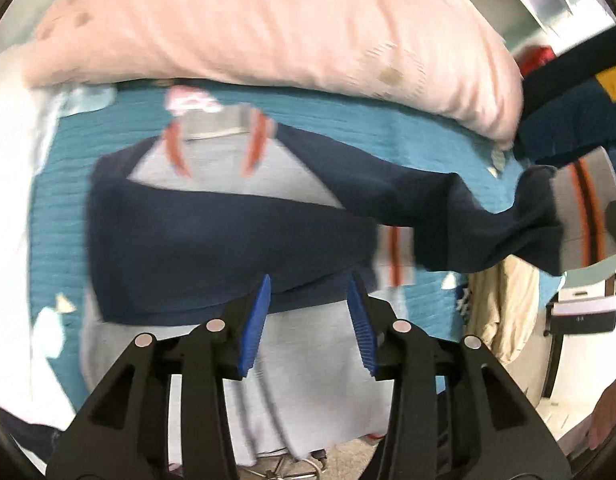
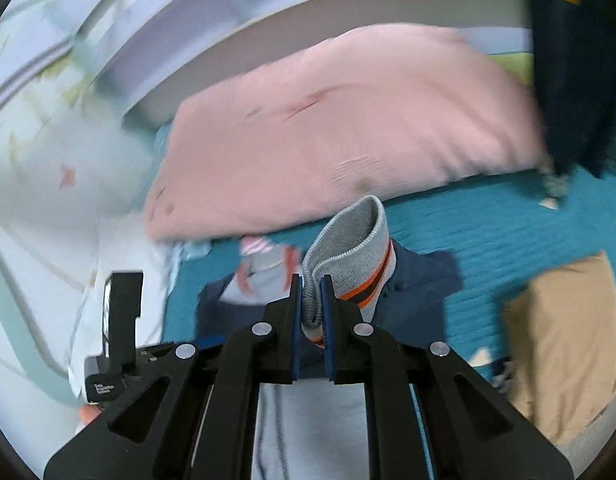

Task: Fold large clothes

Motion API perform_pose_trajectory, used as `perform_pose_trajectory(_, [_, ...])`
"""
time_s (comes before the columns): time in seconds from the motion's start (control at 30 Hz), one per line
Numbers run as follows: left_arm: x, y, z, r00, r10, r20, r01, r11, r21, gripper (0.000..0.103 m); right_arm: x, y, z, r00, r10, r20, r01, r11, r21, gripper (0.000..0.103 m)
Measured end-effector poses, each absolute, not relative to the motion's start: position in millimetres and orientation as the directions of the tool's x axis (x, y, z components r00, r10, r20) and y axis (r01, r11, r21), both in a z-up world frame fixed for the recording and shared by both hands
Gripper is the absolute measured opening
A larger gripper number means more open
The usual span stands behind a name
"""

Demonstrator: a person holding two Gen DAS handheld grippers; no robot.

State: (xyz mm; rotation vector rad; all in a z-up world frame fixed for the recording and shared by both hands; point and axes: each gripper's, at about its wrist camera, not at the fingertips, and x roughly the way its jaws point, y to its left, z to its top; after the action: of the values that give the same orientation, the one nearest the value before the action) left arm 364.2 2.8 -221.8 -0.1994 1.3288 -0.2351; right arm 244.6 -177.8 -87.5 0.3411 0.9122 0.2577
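Only writing anywhere is a small white label on the black device left of the right gripper, way too blurry to read.

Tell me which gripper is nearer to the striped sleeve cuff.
Right. The right gripper has its jaws shut on the sleeve cuff; the left gripper is open, over the sweater's body, apart from it.

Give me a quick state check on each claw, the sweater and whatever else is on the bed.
Left claw: open, empty, above the sweater body.
Right claw: shut on the grey cuff.
Sweater: spread on the bed, one sleeve folded across, the other lifted.
Pink pillow: lying at the head of the bed.
Tan garment: lying crumpled beside the sweater.
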Motion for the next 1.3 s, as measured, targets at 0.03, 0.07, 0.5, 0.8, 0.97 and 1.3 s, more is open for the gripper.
perform_pose_trajectory(0.03, [359.5, 19.3, -220.8, 0.228, -0.279, -0.933, 0.038, 0.96, -0.277, 0.043, 247.0, -155.3, -89.6, 0.569, 0.374, -0.732, -0.108, 0.917, 0.384, 0.009])
perform_pose_trajectory(0.07, [356.6, 34.8, -219.8, 0.234, -0.275, -0.932, 0.019, 0.96, -0.279, 0.044, 249.5, -132.8, -92.2, 0.55, 0.381, -0.743, -0.139, 0.919, 0.369, 0.009])
perform_pose_trajectory(0.5, [311.1, 219.4, -263.5, 0.219, -0.224, -0.95, -0.249, 0.928, -0.277, 0.044, 282.8, 81.8, -180.4, 0.274, 0.385, -0.881, -0.392, 0.882, 0.263, 0.009])
perform_pose_trajectory(0.8, [291.0, 262.5, -305.0, 0.171, -0.227, -0.959, -0.31, 0.911, -0.271, 0.045, 295.6, 152.9, -269.0, 0.091, 0.365, -0.927, -0.397, 0.867, 0.302, 0.017])
perform_pose_trajectory(0.97, [289.0, 261.9, -310.6, 0.164, -0.235, -0.958, -0.317, 0.907, -0.277, 0.045, 284.7, 148.2, -272.6, 0.059, 0.414, -0.908, -0.352, 0.86, 0.369, 0.043])
perform_pose_trajectory(1.3, [309.2, 195.5, -320.0, 0.15, -0.311, -0.938, -0.24, 0.909, -0.34, 0.054, 309.2, -7.6, -245.4, 0.266, 0.238, -0.934, -0.141, 0.968, 0.207, 0.044])
